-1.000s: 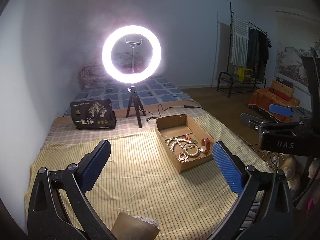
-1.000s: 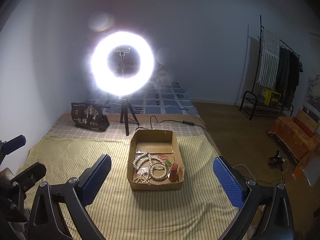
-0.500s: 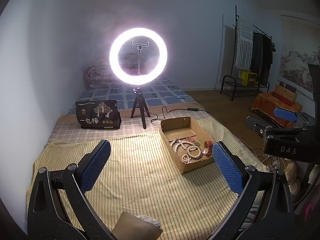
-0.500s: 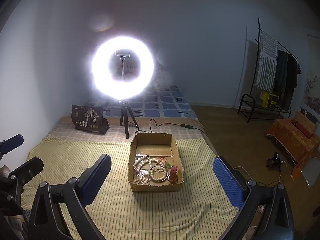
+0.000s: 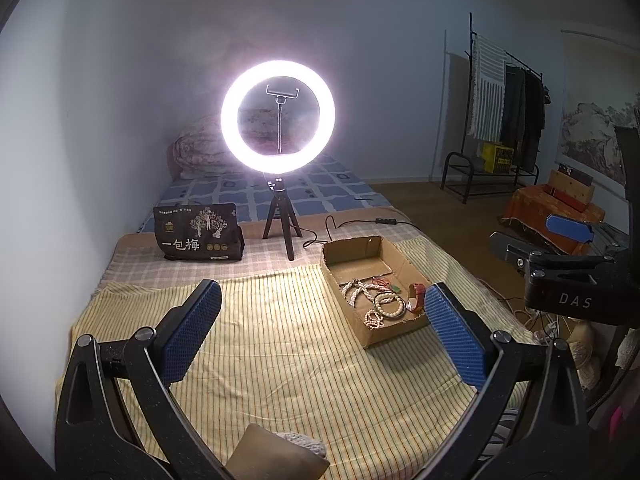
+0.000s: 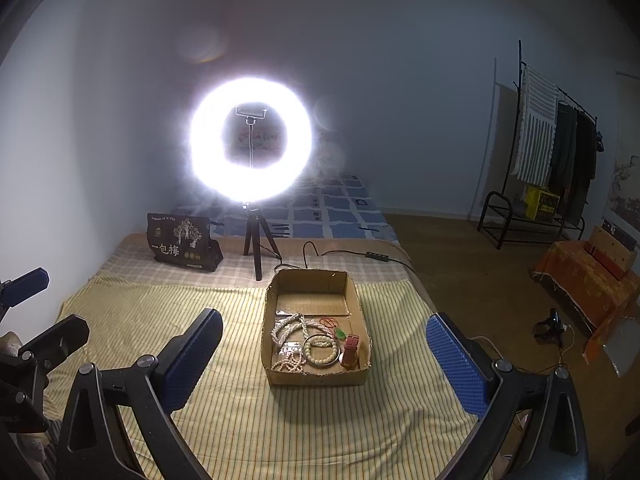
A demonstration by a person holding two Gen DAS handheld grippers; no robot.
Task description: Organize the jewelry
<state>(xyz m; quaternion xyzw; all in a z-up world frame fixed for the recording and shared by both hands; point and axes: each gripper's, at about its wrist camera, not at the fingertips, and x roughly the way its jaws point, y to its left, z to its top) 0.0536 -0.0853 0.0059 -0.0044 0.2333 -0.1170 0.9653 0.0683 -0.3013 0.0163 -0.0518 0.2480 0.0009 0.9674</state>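
The left gripper (image 5: 322, 334) fills the bottom of its own view with both blue-padded fingers (image 5: 190, 334) spread wide apart and nothing between them. The right gripper (image 6: 324, 358) sits the same way at the bottom of its frame, its padded fingers (image 6: 456, 364) far apart and empty.

Between the right gripper's fingers, at centre frame, a shallow cardboard box (image 6: 316, 378) rests on a yellow striped cloth (image 6: 160, 312) that covers the bed. In the left view the same box lies right of centre, just beyond the right-hand finger. The jewelry is gathered in the box's near half: a white bead necklace (image 6: 286, 328), a pale bead bracelet (image 6: 320, 350), a red watch strap (image 6: 352, 354) standing on edge at the near right corner, a small green piece (image 6: 341, 333) and a thin red loop (image 6: 329, 323). The far half of the box shows bare cardboard.

Beyond the box, a lit ring light (image 6: 251, 139) on a small tripod (image 6: 256, 242) glares at centre left. A dark printed bag (image 6: 180, 242) stands to the left of the tripod. A clothes rack (image 6: 556, 148) with hanging garments occupies the right edge.
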